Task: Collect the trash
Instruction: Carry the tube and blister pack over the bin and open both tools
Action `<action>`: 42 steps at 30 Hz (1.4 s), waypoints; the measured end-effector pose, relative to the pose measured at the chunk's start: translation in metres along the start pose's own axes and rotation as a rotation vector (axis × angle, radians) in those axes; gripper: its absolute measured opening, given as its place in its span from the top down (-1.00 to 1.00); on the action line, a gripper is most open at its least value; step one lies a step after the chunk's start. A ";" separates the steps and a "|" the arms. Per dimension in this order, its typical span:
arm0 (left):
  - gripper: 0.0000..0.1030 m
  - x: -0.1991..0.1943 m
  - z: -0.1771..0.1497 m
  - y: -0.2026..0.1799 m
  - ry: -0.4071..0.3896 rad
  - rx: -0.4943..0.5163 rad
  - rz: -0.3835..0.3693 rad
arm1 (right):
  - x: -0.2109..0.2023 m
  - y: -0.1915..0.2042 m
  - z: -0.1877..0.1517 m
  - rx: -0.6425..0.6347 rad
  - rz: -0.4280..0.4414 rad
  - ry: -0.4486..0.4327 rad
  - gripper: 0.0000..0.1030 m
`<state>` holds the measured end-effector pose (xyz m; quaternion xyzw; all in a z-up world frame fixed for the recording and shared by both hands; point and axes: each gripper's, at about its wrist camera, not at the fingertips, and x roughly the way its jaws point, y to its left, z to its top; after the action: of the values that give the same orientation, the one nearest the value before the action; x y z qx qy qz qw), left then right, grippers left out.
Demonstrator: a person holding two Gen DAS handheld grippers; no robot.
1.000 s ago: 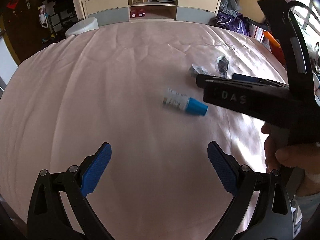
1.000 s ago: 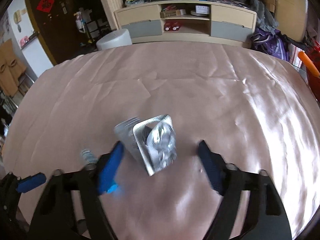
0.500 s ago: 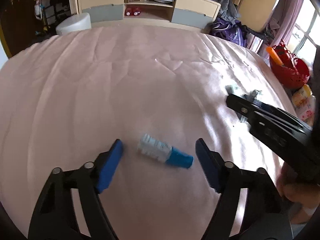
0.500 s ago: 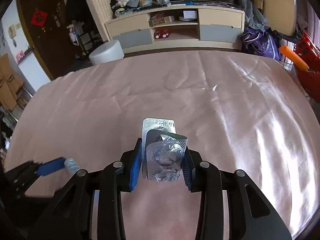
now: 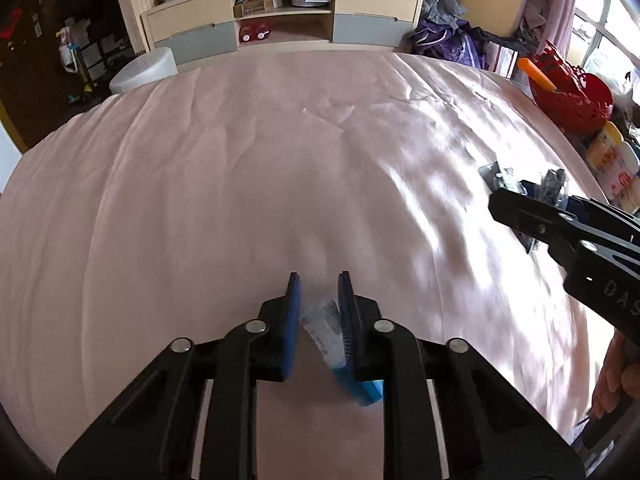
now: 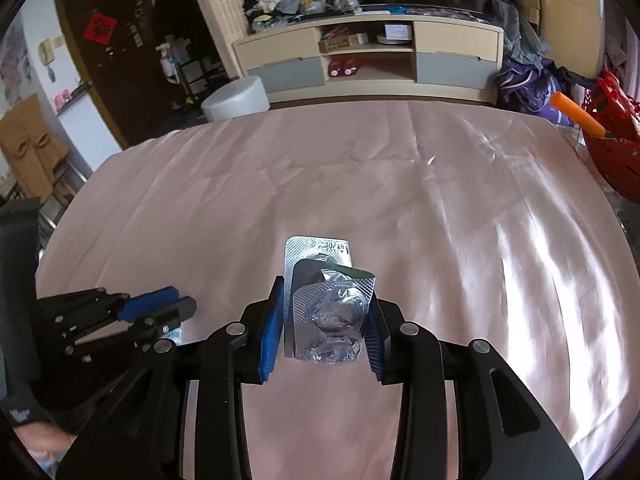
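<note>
Pink, creased cloth (image 5: 224,208) is spread over a wide surface, and sunlight is reflected in bright streaks on its right part. Beyond its far edge a low cabinet (image 5: 280,24) with grey drawer fronts and open shelves is seen, with clothes heaped on top of it. A white round stool (image 6: 236,98) is placed near the cabinet's left end, and a red basket (image 5: 572,92) is found off the cloth's right edge.

Between the blue pads of the left gripper (image 5: 319,308) a small bottle with a blue cap (image 5: 326,330) is clamped; its pale labelled body is pressed between the pads and its cap (image 5: 366,392) is pointed back toward the handle, low over the cloth. Whether the bottle is touching the cloth cannot be told.

The right gripper (image 6: 324,316) is closed on a stack of silver blister packs (image 6: 328,308), held by their side edges with the crumpled foil facing the camera and the upper pack's flat corner projecting past the fingertips. In the left wrist view the same gripper and packs are seen at the right, well apart from the bottle
</note>
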<state>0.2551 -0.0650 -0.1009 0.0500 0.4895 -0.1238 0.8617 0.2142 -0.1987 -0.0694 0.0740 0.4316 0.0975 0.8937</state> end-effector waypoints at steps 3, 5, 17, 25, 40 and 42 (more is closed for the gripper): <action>0.68 -0.018 -0.010 0.003 -0.006 0.002 0.003 | -0.016 0.011 -0.009 -0.022 0.009 0.000 0.29; 0.68 -0.030 -0.015 0.003 -0.013 0.002 0.003 | -0.027 0.017 -0.014 -0.035 0.008 -0.008 0.29; 0.68 -0.119 -0.067 -0.002 -0.064 0.006 -0.033 | -0.114 0.041 -0.054 -0.031 0.059 -0.054 0.29; 0.68 -0.156 -0.136 -0.012 -0.065 0.008 -0.055 | -0.149 0.054 -0.119 -0.013 0.065 -0.045 0.28; 0.68 -0.141 -0.254 -0.032 0.022 0.008 -0.065 | -0.117 0.068 -0.221 0.028 0.095 0.096 0.28; 0.68 -0.128 -0.263 -0.036 0.046 0.016 -0.069 | -0.109 0.071 -0.227 0.034 0.098 0.120 0.28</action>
<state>-0.0353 -0.0238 -0.1255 0.0429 0.5096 -0.1562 0.8450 -0.0385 -0.1454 -0.1111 0.1041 0.4817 0.1379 0.8591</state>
